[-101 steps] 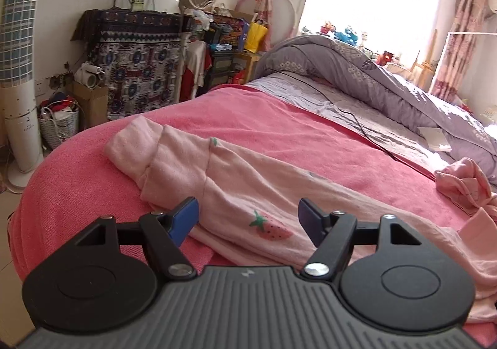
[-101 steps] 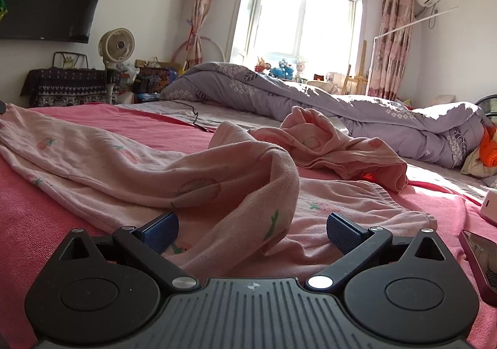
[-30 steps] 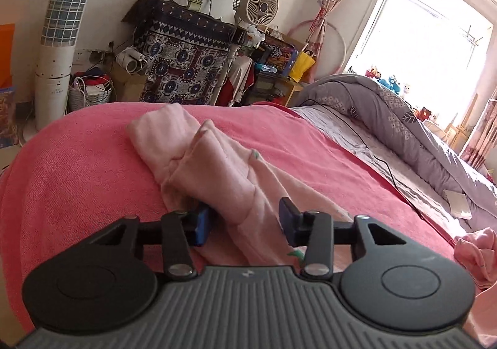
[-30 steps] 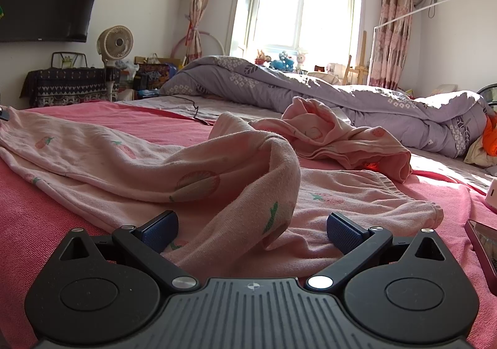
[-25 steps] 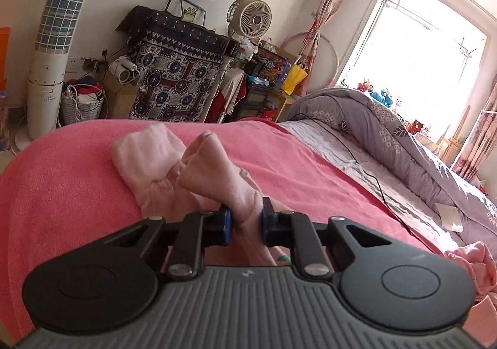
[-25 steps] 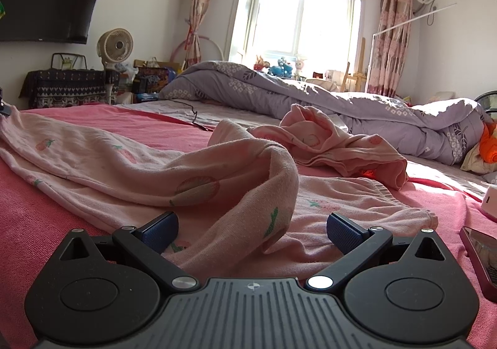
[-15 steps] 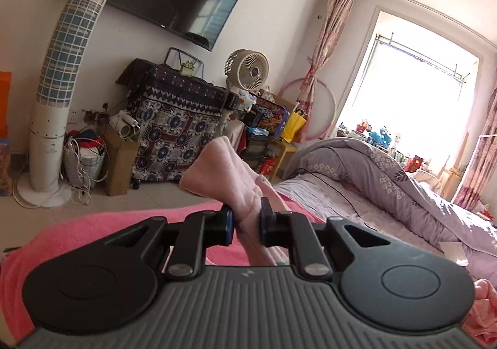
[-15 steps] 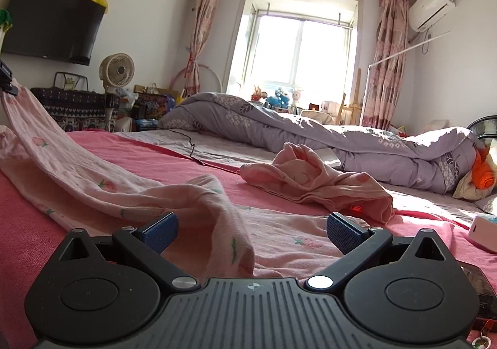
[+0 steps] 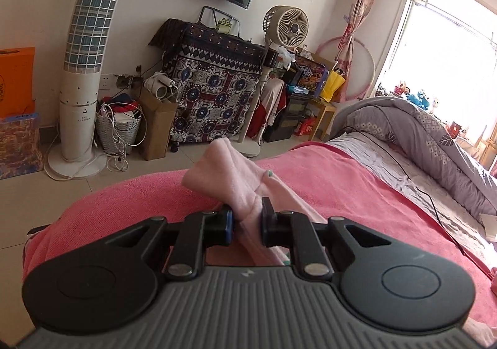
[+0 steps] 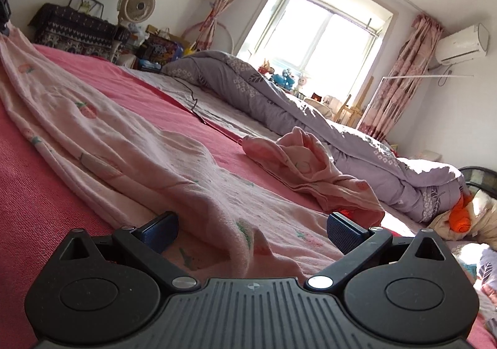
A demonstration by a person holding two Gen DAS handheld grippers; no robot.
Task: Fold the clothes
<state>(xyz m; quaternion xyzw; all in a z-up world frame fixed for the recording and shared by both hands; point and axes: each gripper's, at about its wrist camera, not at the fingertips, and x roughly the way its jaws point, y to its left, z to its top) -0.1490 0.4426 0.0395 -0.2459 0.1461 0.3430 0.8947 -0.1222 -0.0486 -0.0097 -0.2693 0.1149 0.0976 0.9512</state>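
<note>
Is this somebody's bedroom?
Yes, most likely a bedroom at home: a bed with a pink cover, a rumpled purple quilt, and pale pink clothes spread out for folding.

Pajama pants [image 10: 130,144] stretched across blanket [image 10: 40,193]; crumpled garment [image 10: 310,169] behind, quilt [image 10: 279,103] probably farther back.

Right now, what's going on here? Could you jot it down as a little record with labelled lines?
place: bed with a pink blanket
garment in work: pink strawberry-print pyjama piece
left gripper: shut on one end of it, lifted off the blanket
right gripper: open, low over the other end
second garment: crumpled pink piece near the grey duvet
</note>
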